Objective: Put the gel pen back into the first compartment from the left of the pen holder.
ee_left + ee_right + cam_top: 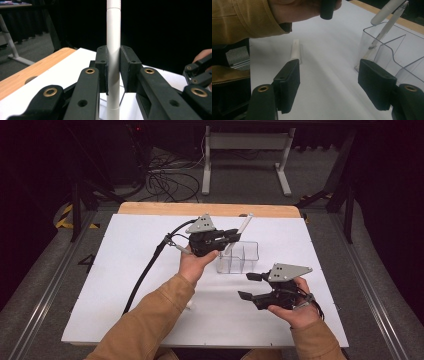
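Nearest you, your right gripper [254, 286] sits low over the flat white tabletop [130, 270], jaws spread wide and holding nothing, pointing toward the clear plastic divided organizer box [238, 257]. In the right gripper view a short white cylindrical pen-like piece [295, 50] lies flat on the table just beyond the left jaw, well apart from the box; it could be a cap or a second pen, too blurred to say. Further out, your left gripper [232, 235] is pinched tight on a long white cylindrical pen [240, 233], jaws pressed against its barrel from both sides, as the left gripper view [113, 72] shows clearly. The pen stands tilted, lower end down in the organizer box near its left wall [374, 45], upper end leaning up and away toward the wooden far edge of the table [210, 209]. My read: the pen is at the box and partly inside a compartment, but not released, so that placement is nearly done, not finished. Left to do: open the left jaws, pull clear, then probably pick the lying white piece with the right gripper. Beyond the table are a white-legged stand [245, 150] and black cables on the floor [165, 182].
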The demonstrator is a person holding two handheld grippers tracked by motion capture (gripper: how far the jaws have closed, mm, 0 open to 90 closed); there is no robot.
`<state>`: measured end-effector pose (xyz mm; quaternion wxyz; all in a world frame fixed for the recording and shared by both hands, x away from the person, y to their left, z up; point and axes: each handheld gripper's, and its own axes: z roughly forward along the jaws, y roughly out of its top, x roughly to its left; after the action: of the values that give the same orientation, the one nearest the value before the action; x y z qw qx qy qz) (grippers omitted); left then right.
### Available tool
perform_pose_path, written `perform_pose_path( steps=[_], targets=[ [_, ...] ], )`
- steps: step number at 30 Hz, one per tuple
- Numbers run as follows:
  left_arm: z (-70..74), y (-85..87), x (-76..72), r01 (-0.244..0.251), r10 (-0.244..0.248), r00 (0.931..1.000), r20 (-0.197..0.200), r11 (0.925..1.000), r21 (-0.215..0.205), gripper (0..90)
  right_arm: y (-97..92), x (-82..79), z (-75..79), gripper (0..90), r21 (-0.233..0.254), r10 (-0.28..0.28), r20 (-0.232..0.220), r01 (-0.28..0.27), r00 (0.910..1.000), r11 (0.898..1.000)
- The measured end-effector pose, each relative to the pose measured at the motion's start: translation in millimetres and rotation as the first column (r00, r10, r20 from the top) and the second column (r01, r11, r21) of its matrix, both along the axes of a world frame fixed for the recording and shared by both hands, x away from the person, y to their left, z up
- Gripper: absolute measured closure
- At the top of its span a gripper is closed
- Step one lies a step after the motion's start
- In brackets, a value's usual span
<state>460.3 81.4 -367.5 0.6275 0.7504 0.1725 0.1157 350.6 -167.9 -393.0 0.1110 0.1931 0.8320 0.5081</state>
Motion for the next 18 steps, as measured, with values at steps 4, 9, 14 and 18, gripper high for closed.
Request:
perform_pose_path(
  steps=[4,9,14,18],
  targets=[
    [-5.6,-6.7,4.2,-0.011,0.011,0.9999,0.001,0.9999,-0.009,77.9,-0.4,0.3,-0.3,35.0,0.0,-0.001,-0.002,0.001,1.0,1.0],
    [-10.6,-15.0,8.8,-0.02,0.02,0.9997,0.012,0.9997,-0.013,77.8,2.1,-0.2,-0.7,35.0,0.0,0.008,-0.002,-0.008,1.0,1.0],
    [-14.8,-20.4,10.3,-0.017,0.017,0.9998,0.012,0.9998,-0.005,77.8,0.6,0.1,-0.7,35.0,0.0,0.005,-0.003,-0.005,1.0,1.0],
    [-17.3,-24.7,11.7,-0.012,0.012,0.9999,0.007,0.9999,-0.002,77.7,1.1,-0.2,-0.5,35.0,0.002,0.006,-0.002,-0.006,1.0,1.0]
  ],
)
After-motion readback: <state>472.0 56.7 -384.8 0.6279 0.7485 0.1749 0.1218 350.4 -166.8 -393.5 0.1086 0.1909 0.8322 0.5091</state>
